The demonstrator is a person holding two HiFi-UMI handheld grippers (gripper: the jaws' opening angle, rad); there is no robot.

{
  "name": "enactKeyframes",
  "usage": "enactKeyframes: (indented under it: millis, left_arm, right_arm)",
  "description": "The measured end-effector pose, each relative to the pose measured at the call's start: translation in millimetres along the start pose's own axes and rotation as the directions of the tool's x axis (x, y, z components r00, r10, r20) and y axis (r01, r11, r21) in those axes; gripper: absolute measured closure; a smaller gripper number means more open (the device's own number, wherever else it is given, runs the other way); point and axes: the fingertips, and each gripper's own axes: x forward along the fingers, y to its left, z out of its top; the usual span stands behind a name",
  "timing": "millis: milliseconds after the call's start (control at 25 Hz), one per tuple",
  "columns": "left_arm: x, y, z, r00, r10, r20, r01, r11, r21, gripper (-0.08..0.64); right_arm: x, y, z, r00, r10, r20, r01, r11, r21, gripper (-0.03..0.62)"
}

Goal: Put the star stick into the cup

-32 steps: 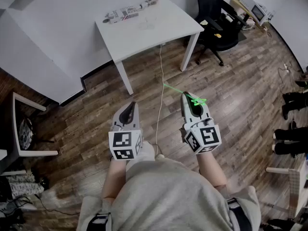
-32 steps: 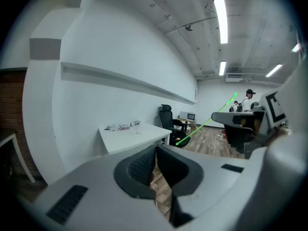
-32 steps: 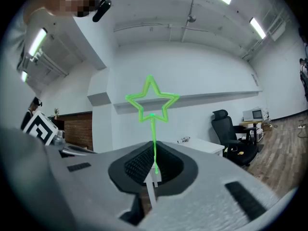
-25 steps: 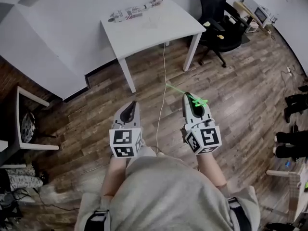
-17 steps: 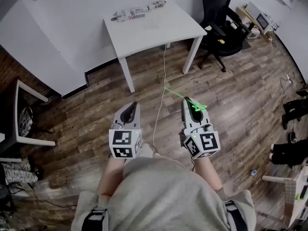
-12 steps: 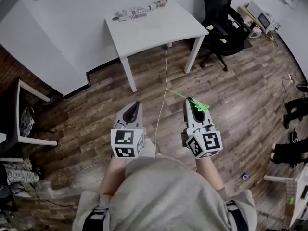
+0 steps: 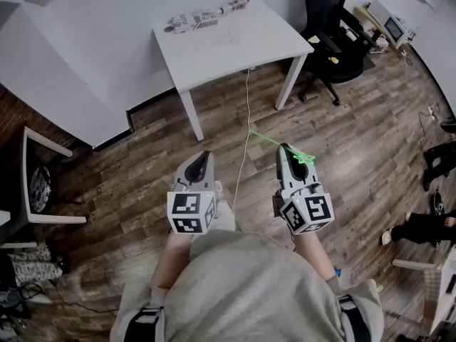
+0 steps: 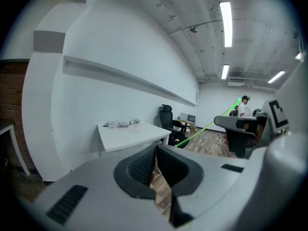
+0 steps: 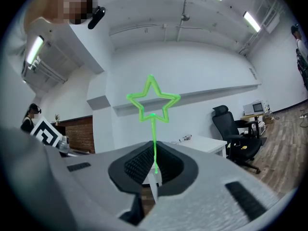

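My right gripper [image 7: 286, 149] is shut on a thin green star stick [image 9: 152, 101]. The stick's shaft runs down between the dark pads [image 9: 139, 165], and the outlined star stands above the jaws. In the head view the star [image 7: 302, 159] shows over the gripper and the shaft slants out toward the front left. My left gripper [image 7: 201, 156] is level with it on the left, shut and with nothing in it [image 8: 155, 150]. Ahead stands a white table [image 7: 235, 45]. On it a small clear cup [image 8: 136, 126] is faintly seen, well away from both grippers.
A striped packet [image 7: 198, 20] lies at the table's far edge by the white wall. A black office chair [image 7: 326, 20] stands right of the table. A white cable [image 7: 242, 152] runs across the wooden floor between the grippers. A white chair frame [image 7: 43, 191] is at the left; people's legs [image 7: 442, 155] at the right.
The view has shifted a little as the person moves over the floor. Both grippers keep their pose, and the star stick stays in the right jaws.
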Motion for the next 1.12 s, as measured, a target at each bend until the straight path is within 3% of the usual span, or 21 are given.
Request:
enactKeyframes:
  millis: [600, 1120]
  left_arm:
    - [149.2, 94.2, 67.8, 0.996, -0.083, 0.017, 0.082, 0.996, 0.03, 0.549]
    - [240.1, 156.6, 91.0, 0.985, -0.171, -0.007, 0.171, 0.984, 0.046, 0.55]
  right_arm:
    - [175.8, -22.7, 14.3, 0.999, -0.041, 0.007, 0.041, 0.998, -0.045, 0.58]
    - [280.5, -37.1, 9.6, 0.993, -0.116, 0.016, 0.116, 0.991, -0.061, 0.58]
